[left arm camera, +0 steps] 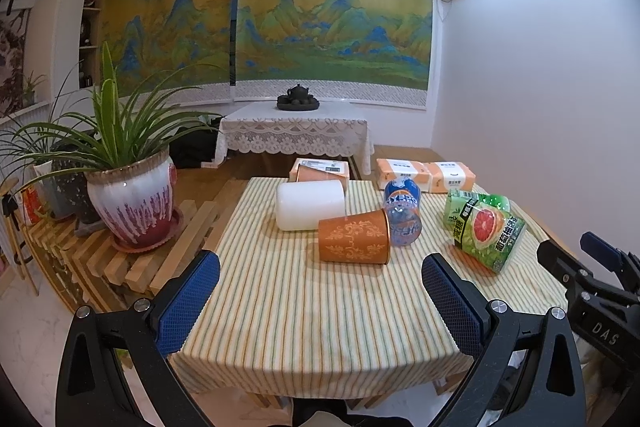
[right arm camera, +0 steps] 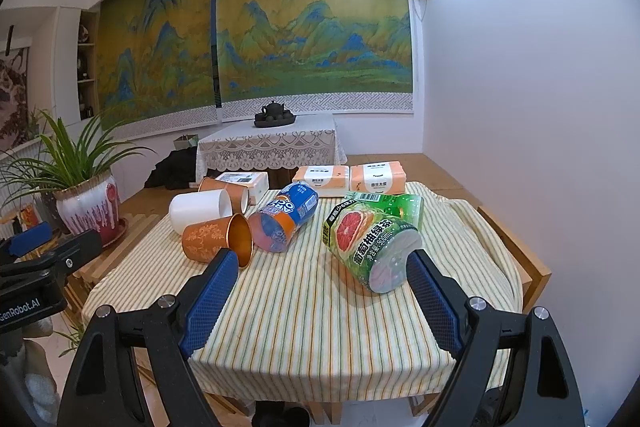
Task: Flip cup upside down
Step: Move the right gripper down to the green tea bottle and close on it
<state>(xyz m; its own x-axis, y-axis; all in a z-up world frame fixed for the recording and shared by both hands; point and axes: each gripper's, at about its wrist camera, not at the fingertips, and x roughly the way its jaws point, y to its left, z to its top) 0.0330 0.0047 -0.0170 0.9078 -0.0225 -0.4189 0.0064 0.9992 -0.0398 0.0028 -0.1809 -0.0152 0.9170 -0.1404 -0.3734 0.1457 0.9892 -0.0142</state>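
An orange patterned cup [left arm camera: 354, 235] lies on its side on the striped tablecloth [left arm camera: 304, 307], mouth to the right; it also shows in the right wrist view [right arm camera: 216, 239]. A white cup [left arm camera: 310, 205] [right arm camera: 200, 209] lies on its side behind it, and a third orange cup [left arm camera: 320, 174] [right arm camera: 224, 190] lies farther back. My left gripper [left arm camera: 320, 273] is open and empty, hovering in front of the orange cup. My right gripper [right arm camera: 322, 267] is open and empty near the table's front, between the orange cup and a green bottle [right arm camera: 374, 239].
A blue soda bottle [left arm camera: 402, 211] [right arm camera: 286, 221] and the green grapefruit tea bottle [left arm camera: 486, 231] lie on the cloth. Tissue packs [left arm camera: 424, 174] sit behind. A potted plant [left arm camera: 132, 203] stands on a slatted bench at left. A lace-covered table with a tea set [left arm camera: 298, 98] stands farther back.
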